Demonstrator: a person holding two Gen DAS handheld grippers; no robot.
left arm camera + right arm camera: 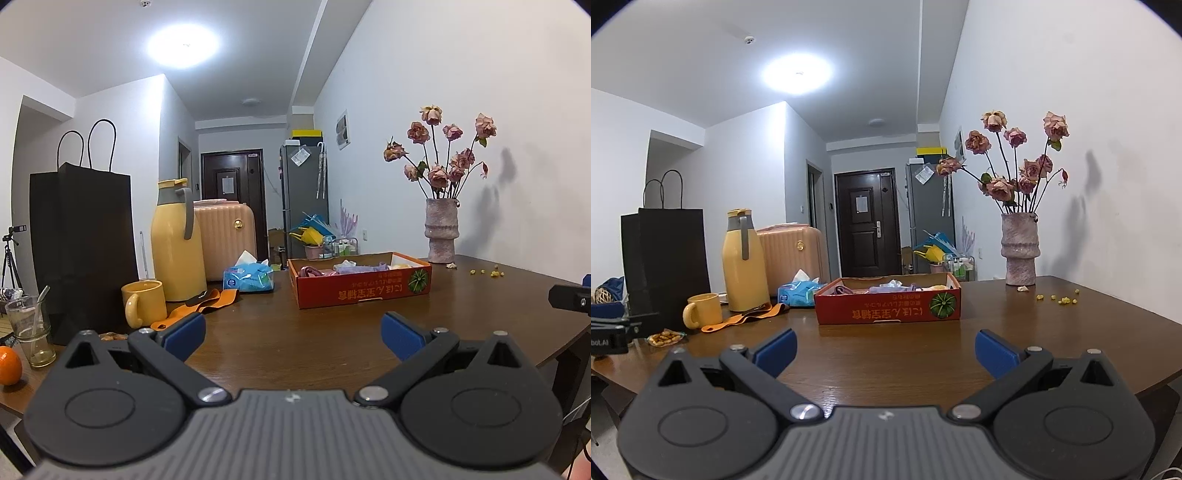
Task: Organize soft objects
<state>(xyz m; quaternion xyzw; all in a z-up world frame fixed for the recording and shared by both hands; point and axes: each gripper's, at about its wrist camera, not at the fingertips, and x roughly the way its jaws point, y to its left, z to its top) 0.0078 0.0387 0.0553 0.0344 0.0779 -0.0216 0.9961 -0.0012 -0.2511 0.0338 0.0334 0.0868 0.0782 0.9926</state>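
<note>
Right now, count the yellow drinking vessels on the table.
2: a yellow mug at the left, and a tall yellow thermos jug just behind it. The black paper bag may hide others.

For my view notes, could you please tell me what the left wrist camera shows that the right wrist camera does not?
Only the left wrist view shows the orange and the drinking glass. Only the right wrist view shows the snack packet. Both show the red cardboard box holding soft items, the yellow mug, the vase and open tongs.
</note>
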